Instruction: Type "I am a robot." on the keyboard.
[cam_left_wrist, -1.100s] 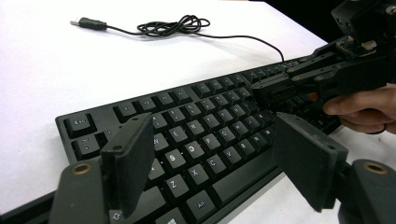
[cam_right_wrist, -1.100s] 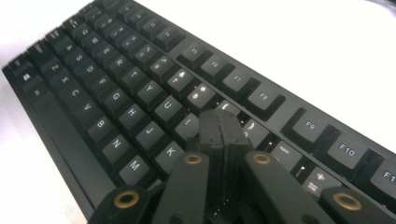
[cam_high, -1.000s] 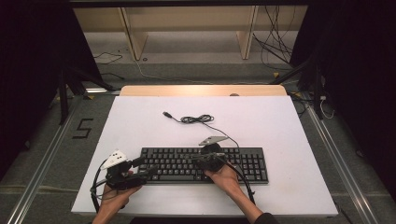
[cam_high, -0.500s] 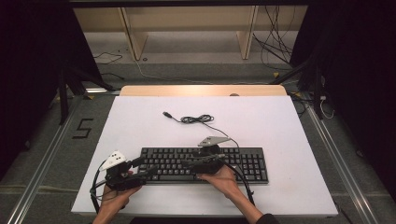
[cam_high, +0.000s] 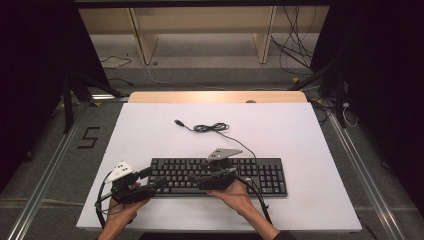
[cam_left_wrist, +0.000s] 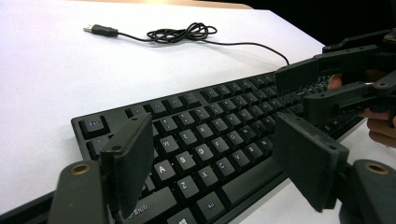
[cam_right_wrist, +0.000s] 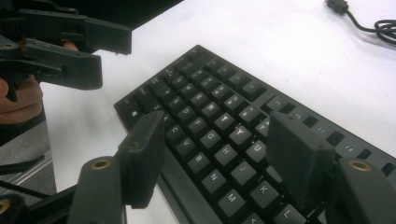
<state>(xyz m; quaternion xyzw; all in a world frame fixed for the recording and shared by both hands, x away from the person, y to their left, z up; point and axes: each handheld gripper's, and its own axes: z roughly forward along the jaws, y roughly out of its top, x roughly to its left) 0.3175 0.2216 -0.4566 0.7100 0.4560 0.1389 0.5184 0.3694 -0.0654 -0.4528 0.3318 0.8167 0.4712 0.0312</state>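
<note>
Flat black plastic computer keyboard (cam_high: 220, 176) near the white counter's (cam_high: 300, 135) front edge, left hand-held gripper (cam_high: 150, 184) spread over the keyboard's left end, right hand-held gripper (cam_high: 200, 178) just opened, spread above its middle keys, pinching nothing, coiled black cable (cam_high: 210, 128) behind the keyboard.

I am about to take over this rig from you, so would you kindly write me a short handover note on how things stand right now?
Left gripper: open, over the left end of the black full-size computer keyboard, nothing between its fingers.
Right gripper: its jaws have just been opening; open now over the middle letter keys, holding nothing.
Keyboard lies flat near the front of the white table; its black USB cable is coiled loose behind it, unplugged.
Done: nothing visibly finished.
Left: probably pressing keys or handling the keyboard.
</note>
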